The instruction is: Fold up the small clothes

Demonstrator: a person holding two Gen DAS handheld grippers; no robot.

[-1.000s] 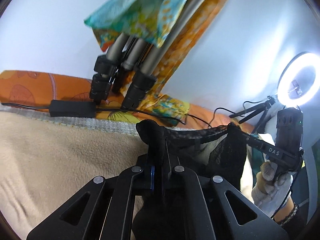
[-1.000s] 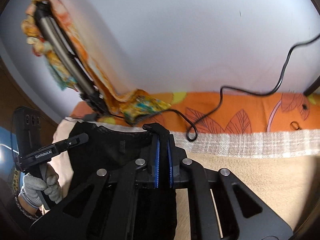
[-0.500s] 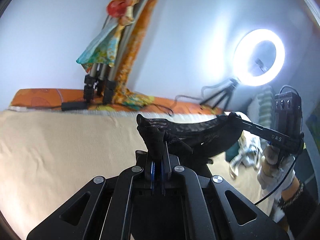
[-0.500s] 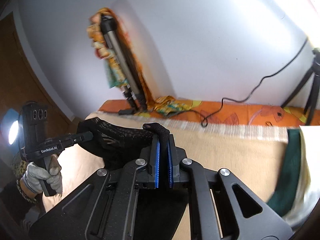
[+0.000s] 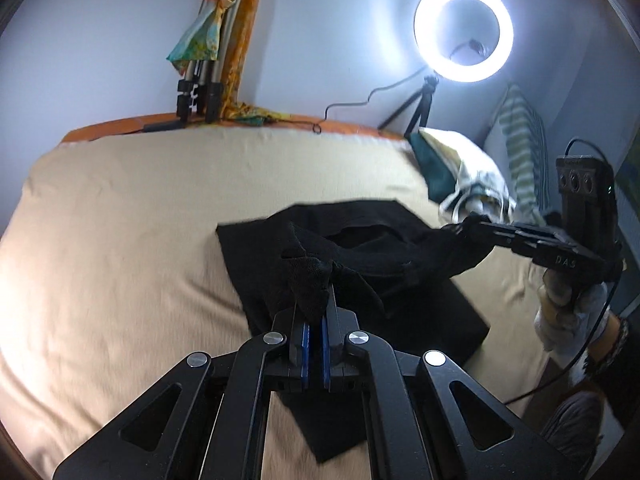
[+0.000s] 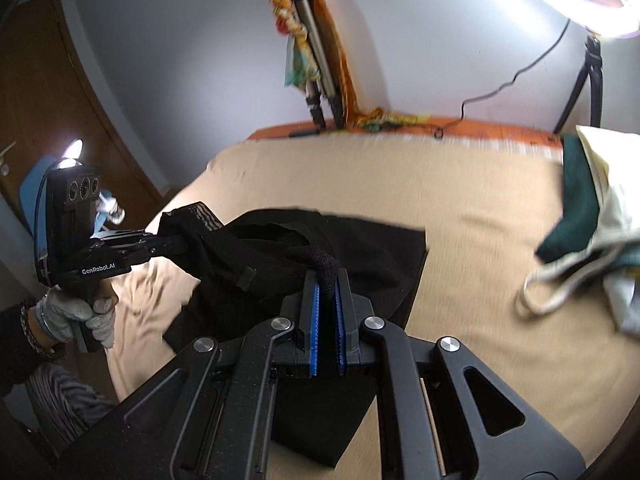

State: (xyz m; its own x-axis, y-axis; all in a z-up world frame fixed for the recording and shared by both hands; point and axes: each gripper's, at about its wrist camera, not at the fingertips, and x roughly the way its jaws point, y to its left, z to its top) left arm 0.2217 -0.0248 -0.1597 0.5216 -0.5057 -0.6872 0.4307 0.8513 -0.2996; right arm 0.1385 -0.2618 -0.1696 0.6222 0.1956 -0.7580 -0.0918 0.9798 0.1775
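Note:
A black garment [image 5: 372, 248] [image 6: 280, 248] lies partly spread on the beige bed cover [image 5: 120, 220] [image 6: 480, 240], its near edge lifted between both grippers. My left gripper [image 5: 314, 300] is shut on a bunched corner of that edge; it shows again in the right wrist view [image 6: 180, 242] at the left, held by a gloved hand [image 6: 72, 316]. My right gripper [image 6: 325, 284] is shut on the other corner and appears in the left wrist view [image 5: 460, 228] at the right. The far part of the garment rests flat on the bed.
A pile of white and dark green clothes [image 5: 460, 172] [image 6: 588, 220] lies at the bed's right. A lit ring light on a small tripod [image 5: 464, 32] and a folded tripod wrapped in orange cloth [image 5: 208, 52] [image 6: 316, 60] stand at the wall. A brown door [image 6: 48, 112] is at left.
Both grippers have pulled back from the wall with the black garment held between them. Much more of the bed shows now, and the garment's far part has come to lie flat on it.

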